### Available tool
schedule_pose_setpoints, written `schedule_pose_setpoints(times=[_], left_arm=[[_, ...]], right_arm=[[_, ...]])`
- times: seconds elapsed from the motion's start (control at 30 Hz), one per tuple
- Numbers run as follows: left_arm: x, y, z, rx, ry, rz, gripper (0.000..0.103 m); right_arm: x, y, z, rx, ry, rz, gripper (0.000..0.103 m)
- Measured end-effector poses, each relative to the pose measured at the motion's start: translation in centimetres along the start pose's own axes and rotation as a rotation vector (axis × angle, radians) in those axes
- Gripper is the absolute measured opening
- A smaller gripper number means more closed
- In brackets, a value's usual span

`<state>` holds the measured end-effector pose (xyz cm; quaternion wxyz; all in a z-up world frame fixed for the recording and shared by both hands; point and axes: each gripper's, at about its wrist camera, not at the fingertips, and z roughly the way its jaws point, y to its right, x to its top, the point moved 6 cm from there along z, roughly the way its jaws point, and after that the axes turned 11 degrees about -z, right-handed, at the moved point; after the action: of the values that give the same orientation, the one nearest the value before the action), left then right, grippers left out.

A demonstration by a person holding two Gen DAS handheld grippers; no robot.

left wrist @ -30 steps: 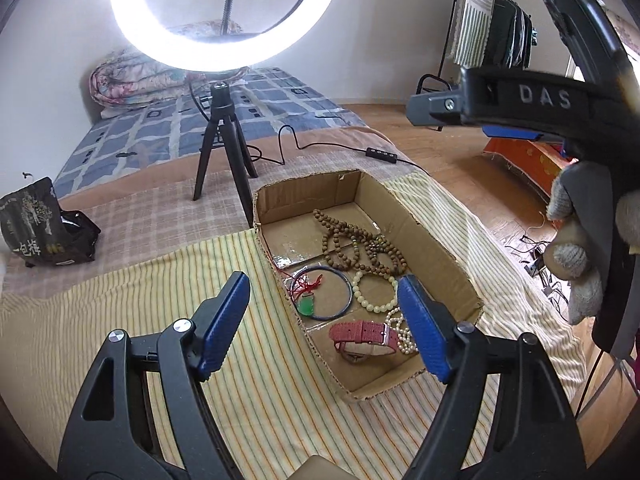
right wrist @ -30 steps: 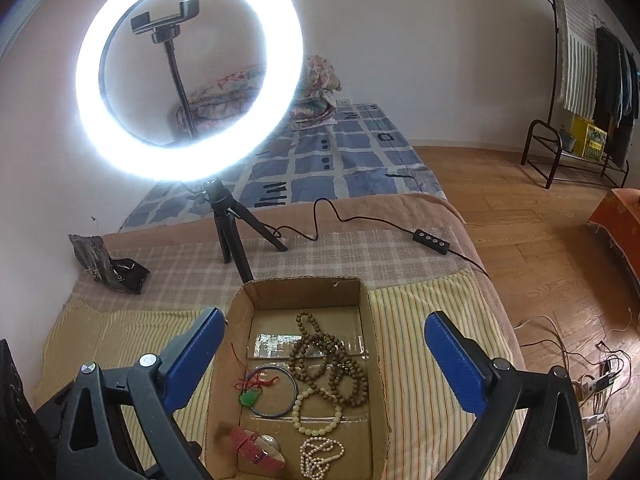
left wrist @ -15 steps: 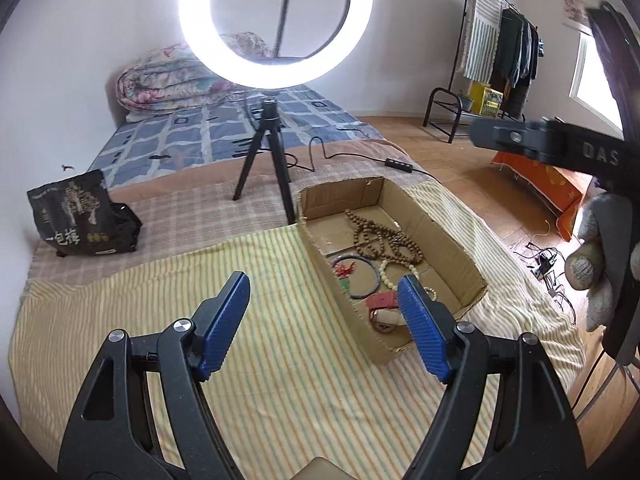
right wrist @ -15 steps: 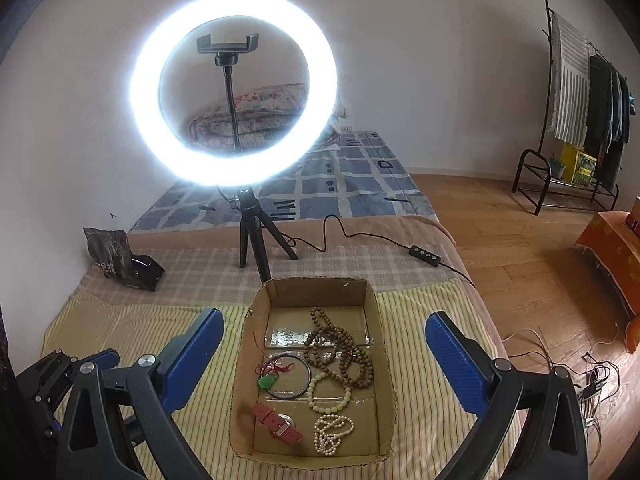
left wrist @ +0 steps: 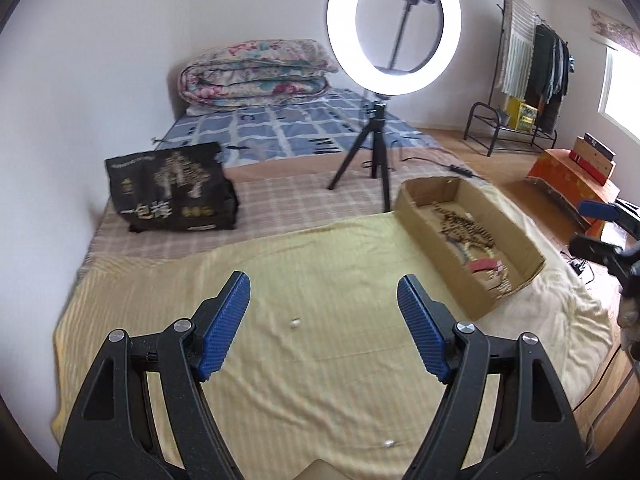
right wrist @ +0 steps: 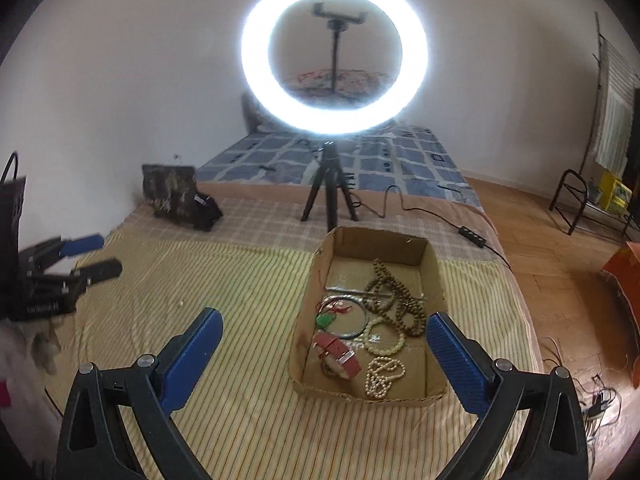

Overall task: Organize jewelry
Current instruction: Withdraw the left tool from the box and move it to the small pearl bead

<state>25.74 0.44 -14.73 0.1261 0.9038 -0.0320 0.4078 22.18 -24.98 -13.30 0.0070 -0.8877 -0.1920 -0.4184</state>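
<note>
Blurred left hand-held gripper (right wrist: 86, 256); cardboard box (left wrist: 416, 208) wall hides some jewelry

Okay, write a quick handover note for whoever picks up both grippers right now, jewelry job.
Left hand-held gripper: open, empty, over the bare yellow striped cloth, with the cardboard box off to its right.
Right hand-held gripper: open, empty, pointing at the box's near end.
Jewelry: all in the box. Brown bead strand toward the far end, dark bangle with green pendant in the middle, cream bead bracelet beside it, red strap and pearl strand at the near end.
Done: nothing sorted that I can see.
Left: take pieces out and lay them apart; the brown strand looks tangled.
</note>
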Motion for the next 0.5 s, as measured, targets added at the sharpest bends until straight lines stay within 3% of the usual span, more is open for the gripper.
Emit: schedule_pose_setpoints(times=[0.07,0.2,0.27,0.5], left_arm=[[-0.5,-2.1,0.0,0.020,-0.010,-0.023,0.078],[-1.6,-4.6,0.5,0.021,-0.033,-0.041,0.076],[-2.3,-5.3,1.3,0.029,-0.060,-0.040,0.062],[-4.1,-5.6,3.7,-0.028,-0.118,-0.018,0.044]], right_arm=[[-0.7,-2.0,0.6,0.052,-0.010,-0.040,0.100],[-2.2,-5.9,1.9,0.171,-0.042,-0.098,0.083],[-3.1,-7.8,2.6,0.234,-0.064,-0.121,0.077],[-6.5,-14.0,4.9,0.447,-0.148,-0.202,0.045]])
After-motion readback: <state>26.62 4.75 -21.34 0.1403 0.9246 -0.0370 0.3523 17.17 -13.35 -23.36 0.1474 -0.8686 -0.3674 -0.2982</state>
